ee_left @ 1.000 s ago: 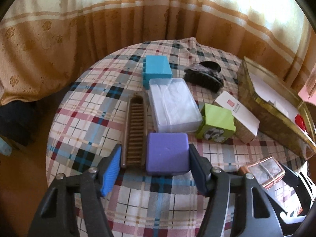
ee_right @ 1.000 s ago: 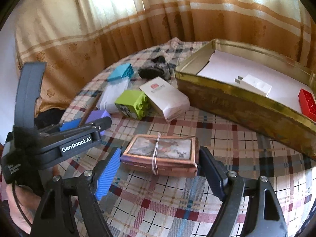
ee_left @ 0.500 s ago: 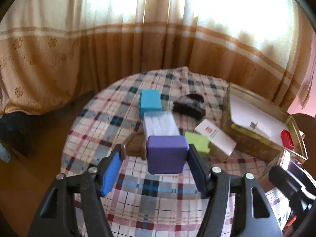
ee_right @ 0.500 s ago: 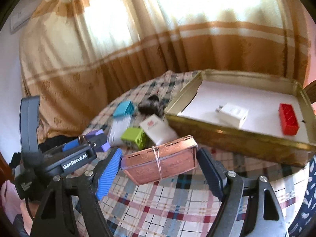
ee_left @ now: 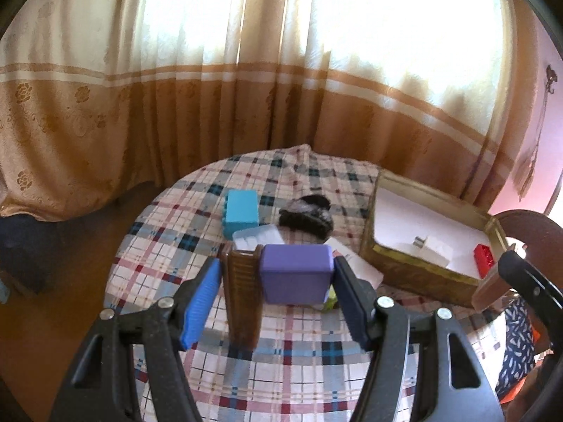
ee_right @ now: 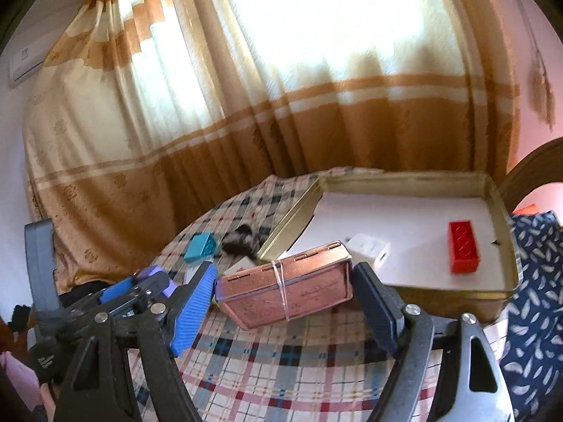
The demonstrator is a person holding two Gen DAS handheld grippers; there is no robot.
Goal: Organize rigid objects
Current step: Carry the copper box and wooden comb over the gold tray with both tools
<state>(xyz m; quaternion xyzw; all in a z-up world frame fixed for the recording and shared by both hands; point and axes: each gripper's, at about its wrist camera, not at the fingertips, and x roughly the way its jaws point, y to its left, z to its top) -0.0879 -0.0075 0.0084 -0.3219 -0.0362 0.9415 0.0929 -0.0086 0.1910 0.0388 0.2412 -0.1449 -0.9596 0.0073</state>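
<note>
Over the plaid worktop [ee_left: 281, 362], my left gripper [ee_left: 278, 286] clamps comb [ee_left: 242, 295] and purple block [ee_left: 297, 272]; only the right view shows my right gripper [ee_right: 283, 290] jaws clamping the copper case [ee_right: 286, 290].

Round plaid-clothed table [ee_left: 281, 358] — gold tin [ee_left: 418, 274], turquoise block [ee_left: 241, 212], black clip [ee_left: 306, 215].

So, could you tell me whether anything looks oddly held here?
Yes: the left gripper clamps a brown comb alongside the purple block, and the copper case sits tilted in the right gripper.
</note>
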